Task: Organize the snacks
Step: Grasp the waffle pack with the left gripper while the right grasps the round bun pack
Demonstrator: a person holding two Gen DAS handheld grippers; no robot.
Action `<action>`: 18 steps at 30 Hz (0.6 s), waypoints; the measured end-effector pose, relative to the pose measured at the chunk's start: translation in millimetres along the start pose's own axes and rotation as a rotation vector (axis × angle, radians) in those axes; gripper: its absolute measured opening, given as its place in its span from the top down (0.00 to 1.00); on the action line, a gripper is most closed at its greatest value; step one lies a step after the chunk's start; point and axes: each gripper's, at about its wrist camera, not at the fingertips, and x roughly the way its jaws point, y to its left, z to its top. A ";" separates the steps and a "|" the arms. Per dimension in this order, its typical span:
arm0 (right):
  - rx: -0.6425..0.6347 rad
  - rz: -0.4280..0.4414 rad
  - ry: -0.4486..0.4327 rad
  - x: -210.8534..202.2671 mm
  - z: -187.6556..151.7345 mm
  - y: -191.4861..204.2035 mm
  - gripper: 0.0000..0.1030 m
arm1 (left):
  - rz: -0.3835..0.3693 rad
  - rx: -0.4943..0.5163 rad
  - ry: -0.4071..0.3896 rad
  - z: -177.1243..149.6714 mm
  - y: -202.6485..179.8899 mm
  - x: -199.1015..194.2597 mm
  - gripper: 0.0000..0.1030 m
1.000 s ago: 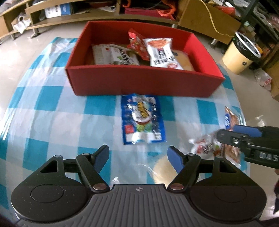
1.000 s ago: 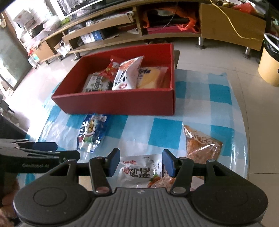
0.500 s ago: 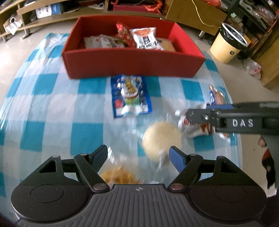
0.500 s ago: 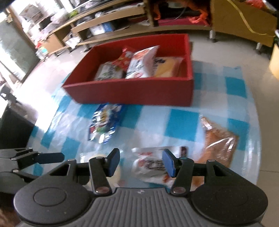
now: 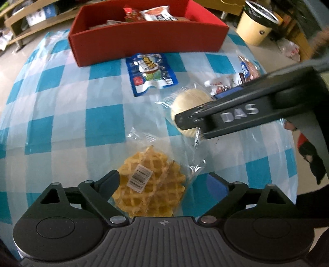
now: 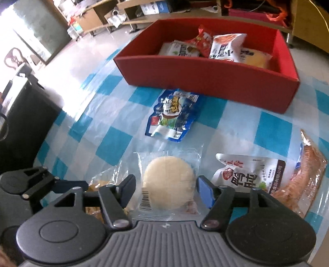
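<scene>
Pale glossy floor tiles [image 6: 86, 53], strong glare from daylight at upper left. Low wooden shelving [image 6: 131, 12] runs along the far wall, cluttered with boxes and bags. Cream waste bin [image 5: 257, 30] with black liner at right. Dark cabinet [image 6: 22, 123] near left edge.

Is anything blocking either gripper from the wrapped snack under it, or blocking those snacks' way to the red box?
Nothing visible. The left gripper, jaws opening, straddles the wrapped waffle; the right gripper, jaws opening, straddles the round pale cake. Toward the red box only the flat blue snack packet lies on the checked cloth, easily passed over.
</scene>
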 end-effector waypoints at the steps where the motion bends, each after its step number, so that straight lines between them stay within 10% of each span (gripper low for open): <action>1: -0.001 -0.002 0.011 4.2 -0.2 -0.1 0.38 | 0.004 0.011 0.000 -0.8 -2.2 1.4 0.05; 18: -0.087 -0.073 0.018 17.2 -6.4 10.3 0.45 | 0.135 0.132 0.051 -5.9 -3.5 34.9 0.00</action>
